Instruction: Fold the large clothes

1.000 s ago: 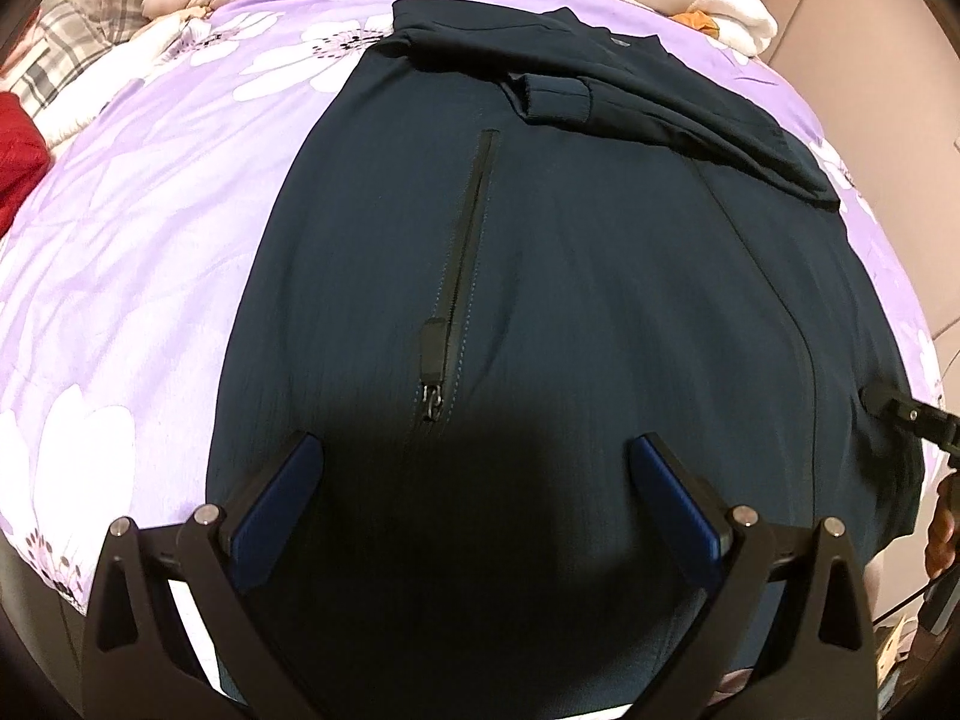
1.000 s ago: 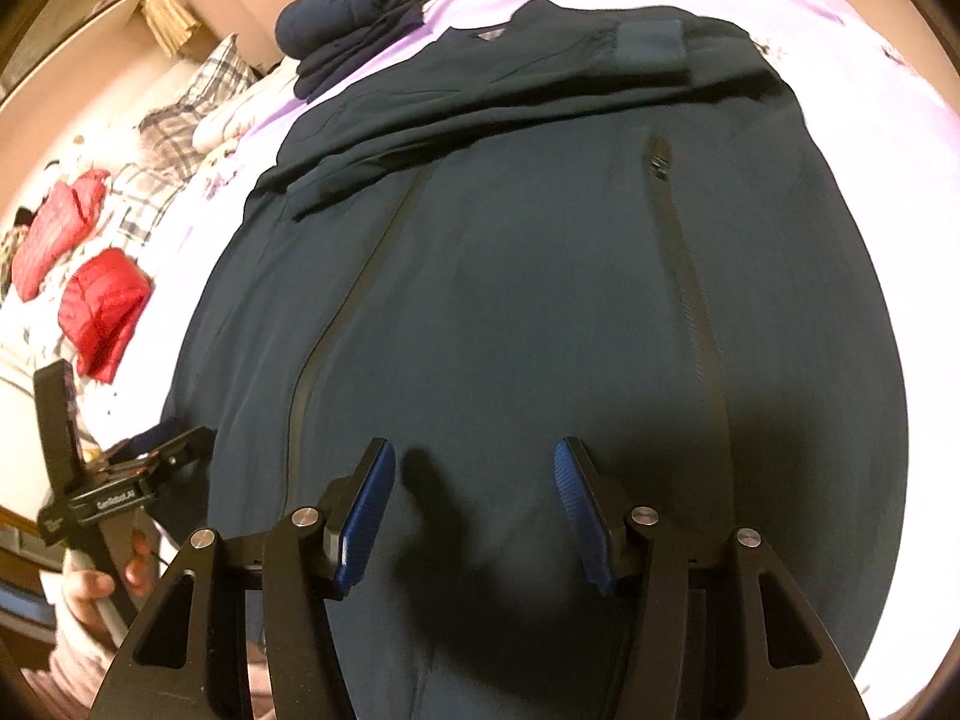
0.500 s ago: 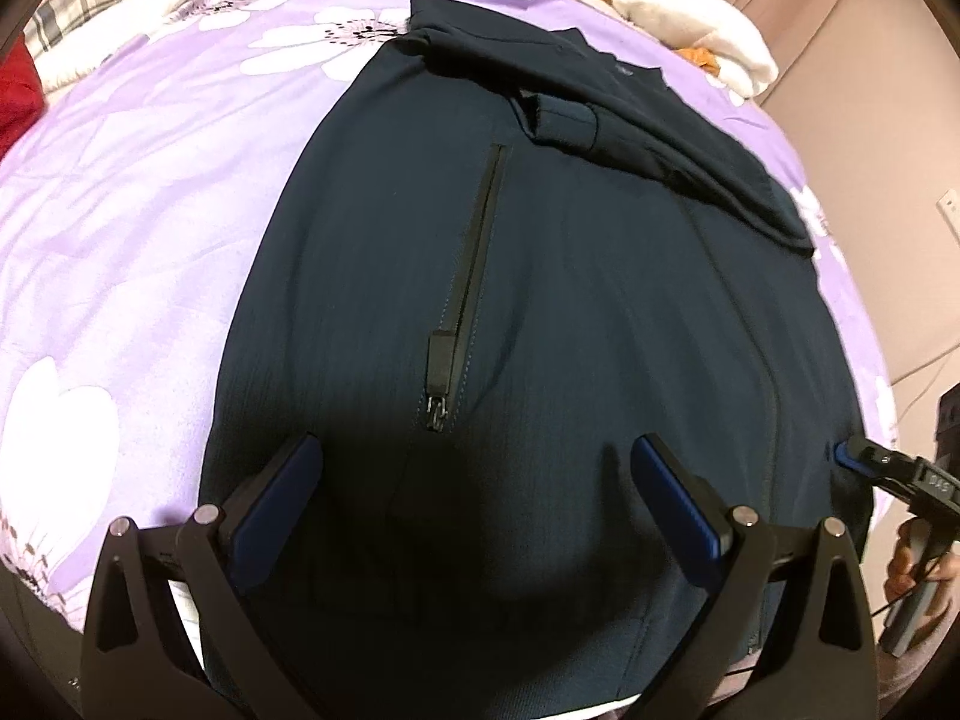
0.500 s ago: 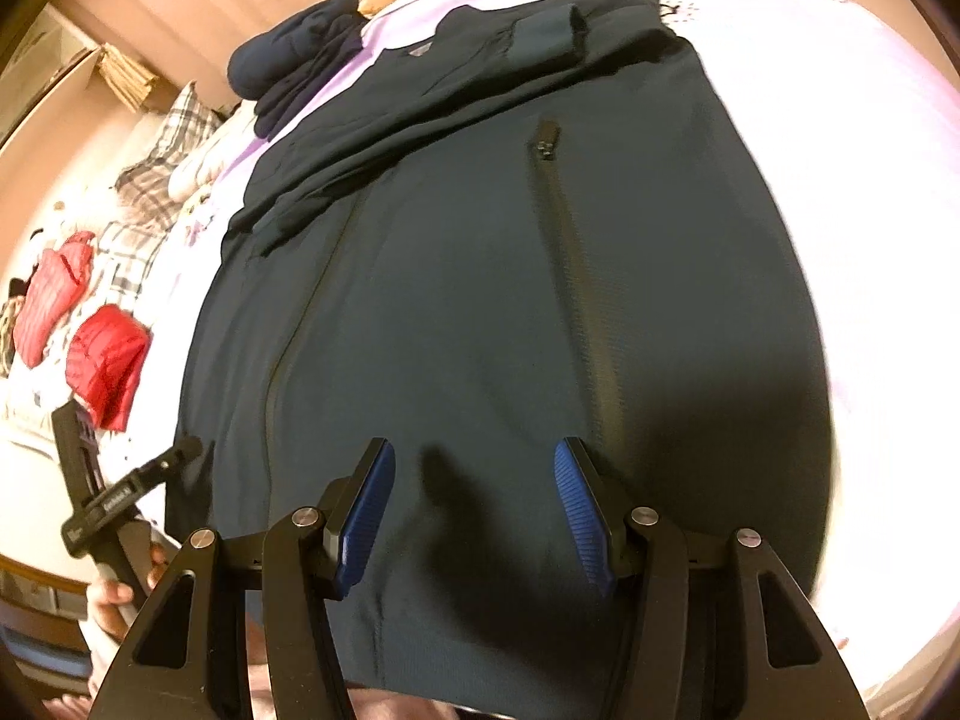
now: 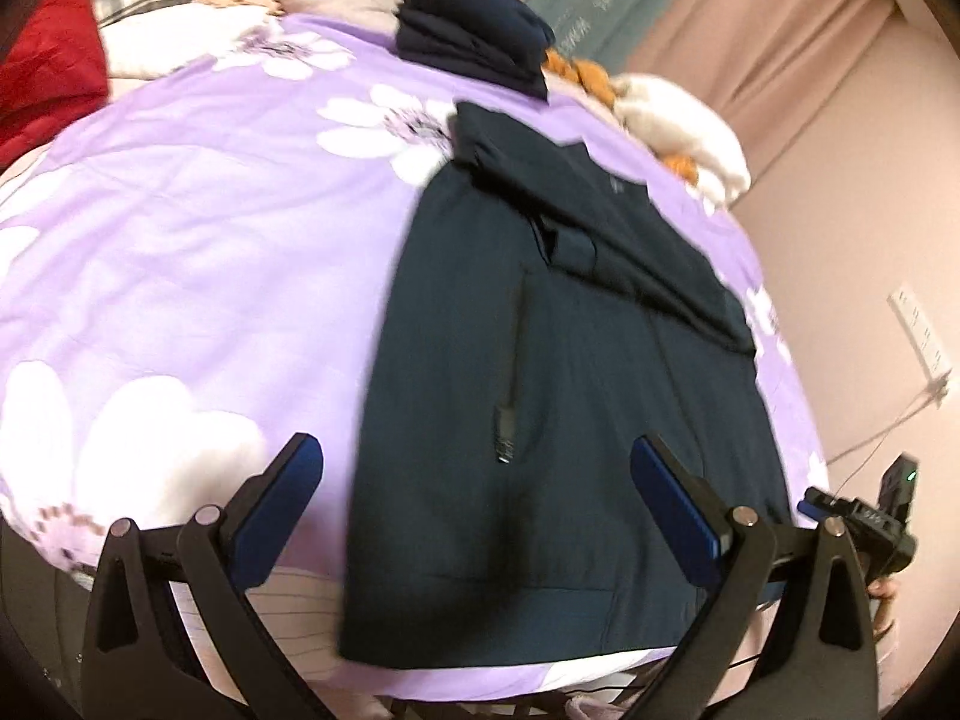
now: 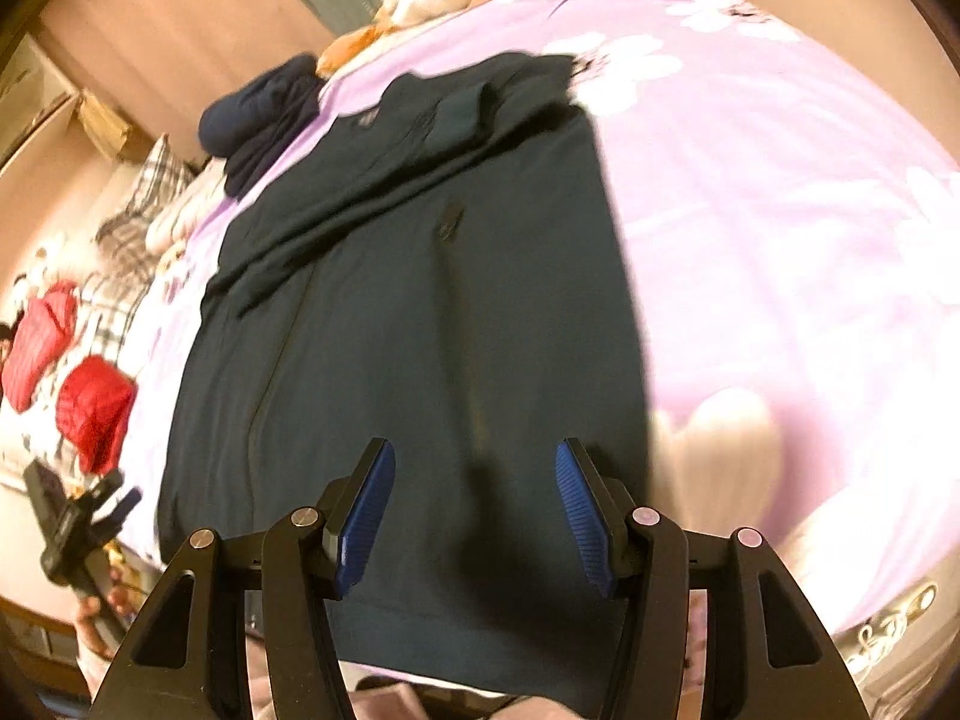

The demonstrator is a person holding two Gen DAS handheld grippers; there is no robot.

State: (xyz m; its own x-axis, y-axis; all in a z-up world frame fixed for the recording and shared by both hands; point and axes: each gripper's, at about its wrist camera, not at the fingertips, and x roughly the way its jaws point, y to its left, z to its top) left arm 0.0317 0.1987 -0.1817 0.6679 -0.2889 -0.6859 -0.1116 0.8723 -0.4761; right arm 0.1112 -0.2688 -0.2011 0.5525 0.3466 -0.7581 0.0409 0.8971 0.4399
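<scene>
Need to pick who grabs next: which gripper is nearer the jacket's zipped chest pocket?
Left. The left gripper frames the pocket zipper just beyond its fingers. The right gripper hovers over the jacket hem, across the centre seam from it.

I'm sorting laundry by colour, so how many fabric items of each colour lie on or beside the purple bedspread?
Navy: 2, the spread-out jacket and the folded navy pile
Red: 2, the two red padded items
Cream: 1, the cream blanket
Plaid: 1, the plaid cloth
Total: 6
</scene>
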